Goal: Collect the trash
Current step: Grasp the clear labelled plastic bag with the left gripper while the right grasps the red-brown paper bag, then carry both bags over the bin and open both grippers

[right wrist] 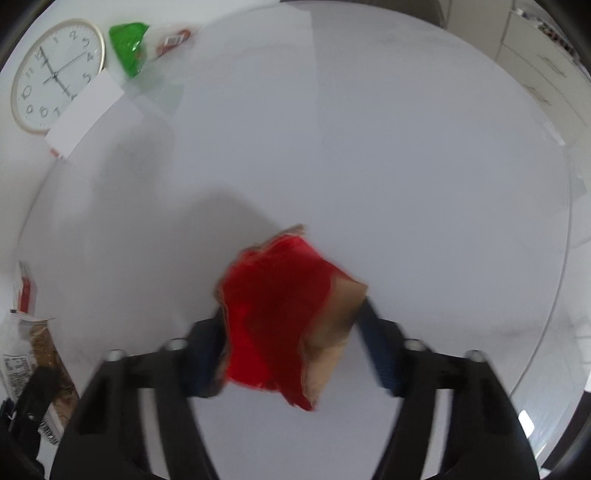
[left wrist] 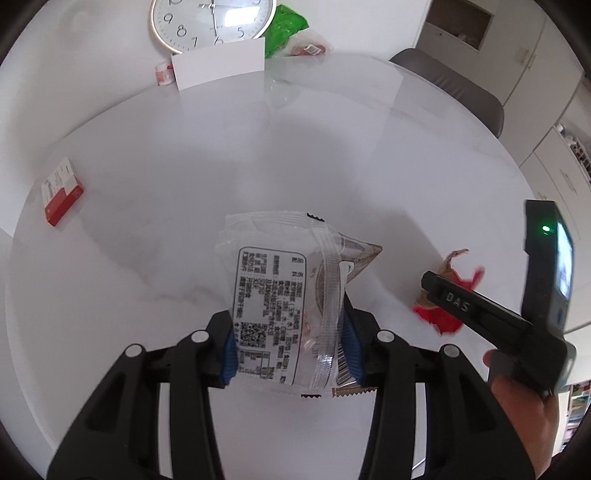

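Observation:
My left gripper (left wrist: pixel 288 343) is shut on a clear plastic snack wrapper (left wrist: pixel 284 295) with printed text and a QR code, held above the white round table (left wrist: pixel 184 177). My right gripper (right wrist: pixel 291 343) is shut on a crumpled red and brown wrapper (right wrist: pixel 284 314), its blue pads pressing both sides. In the left wrist view the right gripper (left wrist: pixel 436 295) shows at the right with the red wrapper (left wrist: pixel 443 317) in it. The clear wrapper (right wrist: pixel 29 350) shows at the left edge of the right wrist view.
At the table's far edge stand a round clock (left wrist: pixel 210 22), a white card (left wrist: pixel 219 62), a green bag (left wrist: pixel 284 29), a red-labelled packet (left wrist: pixel 310 48) and a small jar (left wrist: pixel 164 73). A red and white box (left wrist: pixel 61 192) lies at the left. A grey chair (left wrist: pixel 450 85) is behind the table.

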Motion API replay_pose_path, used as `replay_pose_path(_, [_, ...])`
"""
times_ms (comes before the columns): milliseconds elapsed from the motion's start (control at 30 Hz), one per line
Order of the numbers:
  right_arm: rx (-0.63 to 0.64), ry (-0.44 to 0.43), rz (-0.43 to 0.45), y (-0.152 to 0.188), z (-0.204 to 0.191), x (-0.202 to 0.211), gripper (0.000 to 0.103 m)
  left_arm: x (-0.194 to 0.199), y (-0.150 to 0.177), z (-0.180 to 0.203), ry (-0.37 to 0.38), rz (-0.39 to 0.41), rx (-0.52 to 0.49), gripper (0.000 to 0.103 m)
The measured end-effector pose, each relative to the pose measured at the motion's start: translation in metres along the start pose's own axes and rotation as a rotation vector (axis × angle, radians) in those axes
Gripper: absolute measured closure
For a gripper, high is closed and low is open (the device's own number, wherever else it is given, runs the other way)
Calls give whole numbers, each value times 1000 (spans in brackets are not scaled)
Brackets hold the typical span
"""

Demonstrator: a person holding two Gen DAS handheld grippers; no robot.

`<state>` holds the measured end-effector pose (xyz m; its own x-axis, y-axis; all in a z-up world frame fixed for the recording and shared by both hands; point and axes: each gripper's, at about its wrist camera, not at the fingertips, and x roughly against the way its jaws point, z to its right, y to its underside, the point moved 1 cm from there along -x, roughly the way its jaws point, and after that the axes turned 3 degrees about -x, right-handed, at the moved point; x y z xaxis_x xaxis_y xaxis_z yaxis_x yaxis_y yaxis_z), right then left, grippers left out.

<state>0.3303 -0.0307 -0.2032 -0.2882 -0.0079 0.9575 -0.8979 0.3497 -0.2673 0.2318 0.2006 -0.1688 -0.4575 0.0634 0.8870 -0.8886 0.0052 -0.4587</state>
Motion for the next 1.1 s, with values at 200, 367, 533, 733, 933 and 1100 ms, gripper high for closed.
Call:
replay_pose_path(200, [5,-95,19,9,25,21,49,22,15,18,13,5,-44,59])
replay_pose_path(367, [11,-175,78,37,88,82,49,57,45,65,60,9,-121,59])
replay_pose_path(533, [-23,-179,125,80,188,144,49,84,80,135,159,-11,-231,59])
replay_pose_path(733, [-84,-57,151,147,308,199,48,105,121,226,236,-18,-387,59])
replay_pose_path(933, [-198,53,142,201,406,209,47,121,163,313,328,-37,-527,59])
replay_pose_path(1100, [-260,58,100,223,452,181,47,130,194,365,363,-53,-617,59])
